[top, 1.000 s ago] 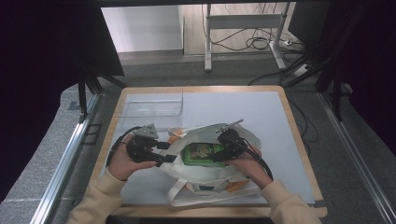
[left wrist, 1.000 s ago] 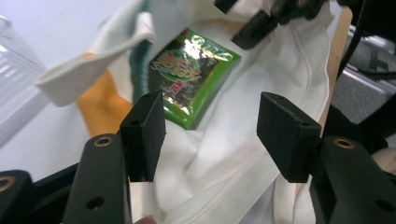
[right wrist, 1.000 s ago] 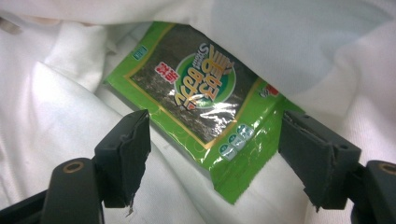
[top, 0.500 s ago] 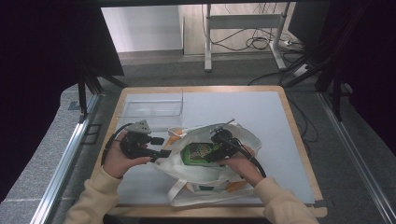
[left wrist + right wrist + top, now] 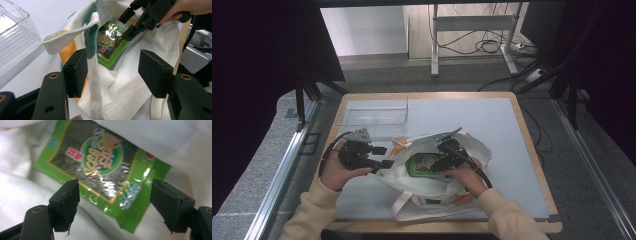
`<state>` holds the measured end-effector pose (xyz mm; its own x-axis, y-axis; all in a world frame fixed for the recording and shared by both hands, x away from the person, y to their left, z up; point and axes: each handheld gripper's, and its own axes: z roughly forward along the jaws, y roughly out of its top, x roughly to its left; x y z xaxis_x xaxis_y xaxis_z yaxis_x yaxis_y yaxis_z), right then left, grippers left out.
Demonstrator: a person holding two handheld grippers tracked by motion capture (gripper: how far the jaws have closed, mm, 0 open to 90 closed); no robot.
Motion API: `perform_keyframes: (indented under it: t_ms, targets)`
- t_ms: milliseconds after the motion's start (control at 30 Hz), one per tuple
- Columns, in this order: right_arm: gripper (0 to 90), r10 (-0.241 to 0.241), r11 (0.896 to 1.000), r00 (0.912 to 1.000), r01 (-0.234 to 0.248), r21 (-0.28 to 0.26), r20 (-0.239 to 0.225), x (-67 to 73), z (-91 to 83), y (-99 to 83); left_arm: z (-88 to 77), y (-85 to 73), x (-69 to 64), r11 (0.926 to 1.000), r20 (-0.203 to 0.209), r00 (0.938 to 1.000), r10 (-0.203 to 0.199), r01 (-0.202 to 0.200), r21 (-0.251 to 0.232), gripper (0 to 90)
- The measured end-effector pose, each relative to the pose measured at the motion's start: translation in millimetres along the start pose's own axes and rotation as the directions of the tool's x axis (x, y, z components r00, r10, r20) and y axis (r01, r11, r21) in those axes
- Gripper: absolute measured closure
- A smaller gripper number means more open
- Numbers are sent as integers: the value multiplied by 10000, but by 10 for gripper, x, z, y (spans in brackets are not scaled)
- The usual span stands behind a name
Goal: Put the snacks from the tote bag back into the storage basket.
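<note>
Seaweed packet [image 5: 424, 164], green with a shiny dark panel, lay inside the mouth of the white cloth tote bag [image 5: 432, 192], which sat flat on the white table top [image 5: 492, 120] near my edge. My right gripper [image 5: 443, 165] hung just over the packet with its jaws spread; in the right gripper view the two pads stood either side of the packet [image 5: 100, 170] and, as far as the blur let me judge, touched nothing. My left gripper [image 5: 384, 157] was at the bag's left rim, jaws also spread wide. In the left gripper view the bag's rim, with its green band and a white strap [image 5: 72, 35], ran up between the pads [image 5: 77, 72]; the cloth lay close against the left pad, but the pads did not pinch it. Orange print showed on the bag [image 5: 67, 52] beside that pad. Clear plastic tray [image 5: 372, 114] stood at the table's far left, well apart from the bag.
</note>
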<state>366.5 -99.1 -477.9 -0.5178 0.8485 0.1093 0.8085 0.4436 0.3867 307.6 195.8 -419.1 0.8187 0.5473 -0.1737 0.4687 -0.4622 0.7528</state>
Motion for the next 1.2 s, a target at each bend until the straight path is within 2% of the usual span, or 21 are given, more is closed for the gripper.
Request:
perform_keyframes:
  t_ms: [133,267,500,667,833,900,967,1100,1200]
  targets:
    - [240,360,9990,9992,-365,266,200,-36,63,4,13,4,-5,10000,14,10000,52,-52,61,401]
    - [262,377,9979,9989,-391,521,286,-24,139,9,-3,1,4,10000,11,10000,35,-35,18,401]
    - [282,1195,9906,9928,-1185,690,-103,-84,201,27,-13,-13,18,10000,22,10000,-10,10,32,401]
    - [340,1537,9859,9871,-1501,738,-447,-135,225,31,1,-9,13,10000,41,10000,31,-32,65,401]
    - [495,1552,9868,9851,-1511,582,-745,-145,228,36,25,-14,7,9999,50,10000,-43,42,139,400]
    - [534,1483,9881,9853,-1440,547,-853,-143,228,38,36,-16,11,9998,39,10000,63,-64,195,401]
    - [583,1520,9876,9839,-1475,532,-941,-144,223,37,45,-18,3,9998,50,10000,-26,25,201,401]
    - [746,1817,9829,9728,-1753,563,-1437,-174,213,39,53,-15,4,9997,53,10000,77,-79,246,401]
    - [845,1978,9797,9669,-1893,664,-1609,-200,199,42,59,-16,1,9996,60,9999,88,-90,276,401]
